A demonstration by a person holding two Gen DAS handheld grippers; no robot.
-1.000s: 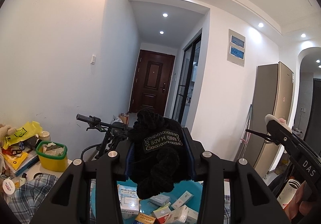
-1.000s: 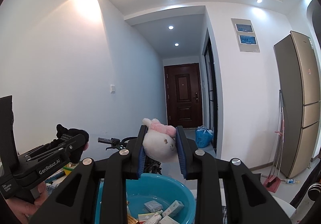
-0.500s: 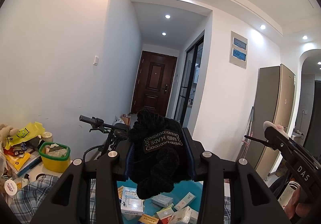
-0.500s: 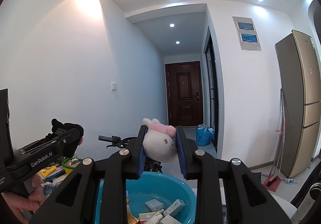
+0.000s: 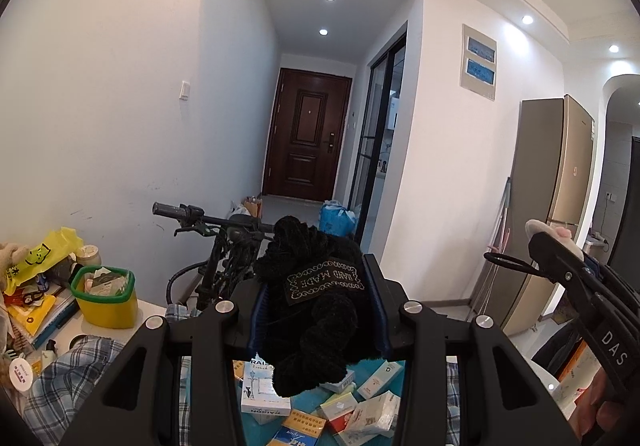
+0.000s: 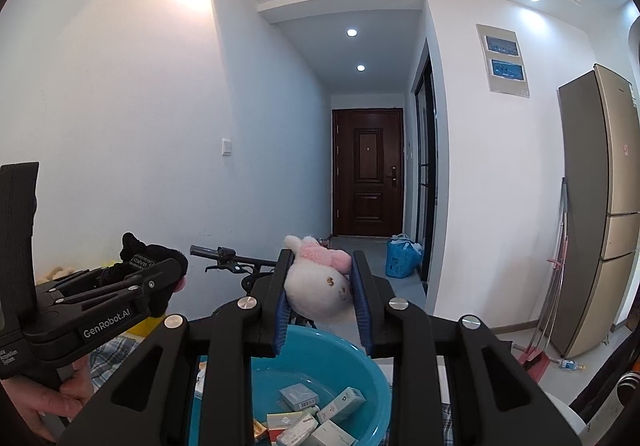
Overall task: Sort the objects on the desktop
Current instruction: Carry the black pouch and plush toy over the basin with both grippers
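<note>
1. While both grippers are held above the round blue plastic basin [image 6: 372,378], a black knitted yarn item with a "HAND MADE" label [image 5: 316,306] is clamped between the jaws of the left gripper [image 5: 318,310].
2. A white plush toy with a pink bow [image 6: 320,286] is clamped between the blue-padded jaws of the right gripper [image 6: 320,298].
3. Both held items are seen in the air, above the basin.
4. Small cardboard boxes [image 5: 348,406] are seen lying loose inside the basin.
5. A yellow tub with a green rim [image 5: 106,300] is noted on the bench [image 5: 92,330], left of the basin, beside a blue checked cloth [image 5: 68,374].
</note>
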